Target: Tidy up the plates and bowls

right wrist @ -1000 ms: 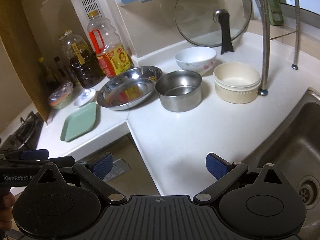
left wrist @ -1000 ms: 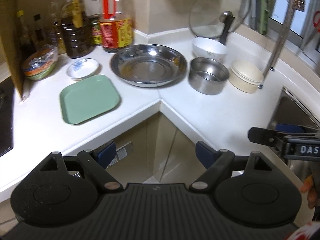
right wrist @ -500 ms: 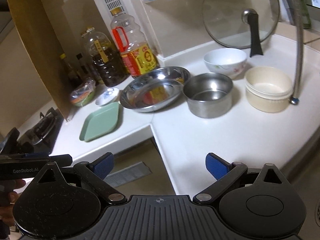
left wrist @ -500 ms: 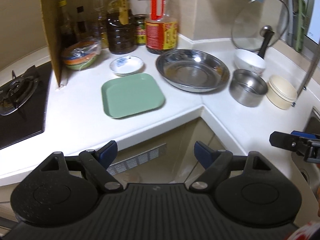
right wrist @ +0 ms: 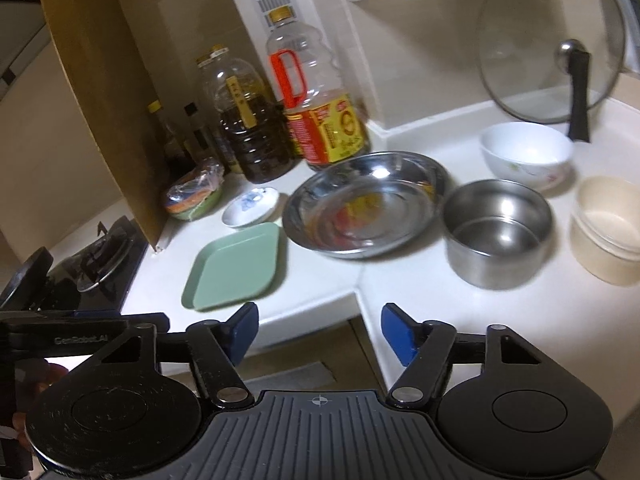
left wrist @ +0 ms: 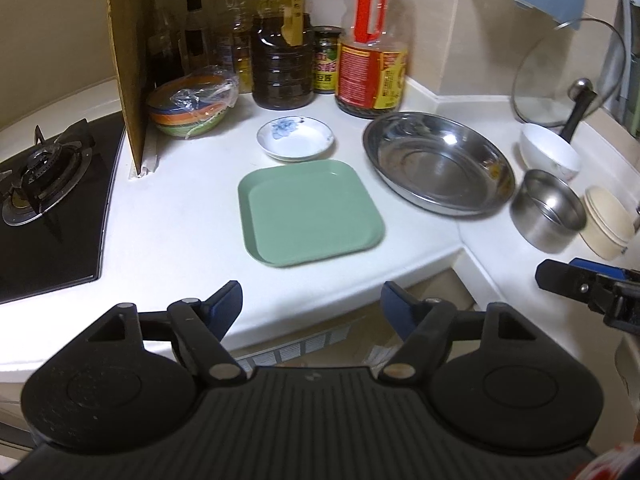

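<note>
A green square plate [left wrist: 310, 211] [right wrist: 236, 266] lies on the white counter. Behind it sits a small white saucer with a blue flower [left wrist: 295, 137] [right wrist: 251, 206]. To the right are a wide steel dish [left wrist: 438, 162] [right wrist: 362, 202], a steel bowl [left wrist: 546, 210] [right wrist: 496, 232], a white bowl [left wrist: 550, 156] [right wrist: 526, 154] and a cream bowl [left wrist: 608, 222] [right wrist: 608, 228]. My left gripper [left wrist: 311, 306] is open and empty, in front of the green plate at the counter edge. My right gripper [right wrist: 319, 330] is open and empty, before the counter's inner corner.
Oil bottles [left wrist: 372, 40] and jars stand along the back wall. A wrapped stack of coloured bowls [left wrist: 190, 106] sits beside a cardboard panel [left wrist: 128, 60]. A gas hob [left wrist: 44, 188] is at the left. A glass lid [right wrist: 552, 40] leans against the wall.
Both views have swung left and moved closer to the counter. The green plate now lies straight ahead of my left gripper. Nothing on the counter has moved.
</note>
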### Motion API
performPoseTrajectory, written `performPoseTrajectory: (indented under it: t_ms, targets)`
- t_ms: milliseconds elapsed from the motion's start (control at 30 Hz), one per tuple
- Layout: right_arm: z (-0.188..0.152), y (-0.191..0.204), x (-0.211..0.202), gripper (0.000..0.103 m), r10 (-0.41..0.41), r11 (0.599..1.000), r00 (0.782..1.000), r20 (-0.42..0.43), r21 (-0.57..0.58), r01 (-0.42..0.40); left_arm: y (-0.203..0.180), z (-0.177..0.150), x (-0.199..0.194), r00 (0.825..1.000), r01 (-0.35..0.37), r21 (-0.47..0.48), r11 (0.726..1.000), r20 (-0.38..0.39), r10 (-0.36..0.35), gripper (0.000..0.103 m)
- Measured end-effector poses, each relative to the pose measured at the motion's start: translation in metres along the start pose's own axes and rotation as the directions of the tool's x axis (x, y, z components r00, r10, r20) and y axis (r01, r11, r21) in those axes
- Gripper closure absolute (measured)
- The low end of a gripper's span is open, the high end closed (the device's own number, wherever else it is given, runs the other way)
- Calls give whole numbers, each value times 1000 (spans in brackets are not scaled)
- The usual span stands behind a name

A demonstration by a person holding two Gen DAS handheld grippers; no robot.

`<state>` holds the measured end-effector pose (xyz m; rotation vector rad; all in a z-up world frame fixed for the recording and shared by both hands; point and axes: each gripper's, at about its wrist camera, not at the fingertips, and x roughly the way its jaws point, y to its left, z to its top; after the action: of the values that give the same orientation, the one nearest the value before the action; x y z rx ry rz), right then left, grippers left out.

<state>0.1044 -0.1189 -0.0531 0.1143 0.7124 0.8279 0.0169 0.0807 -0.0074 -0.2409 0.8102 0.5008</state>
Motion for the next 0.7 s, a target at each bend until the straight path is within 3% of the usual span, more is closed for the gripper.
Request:
performPoseTrajectory:
  t_ms: [433, 700]
  targets:
    - [25, 30, 95, 55, 40, 998, 997, -60, -52, -43, 43, 33, 61, 1000, 6, -50, 999, -28, -7, 37]
    - [30, 42, 143, 65, 15, 995, 996, -83, -99, -23, 64, 42, 97, 999, 10, -86, 996, -51, -15, 53]
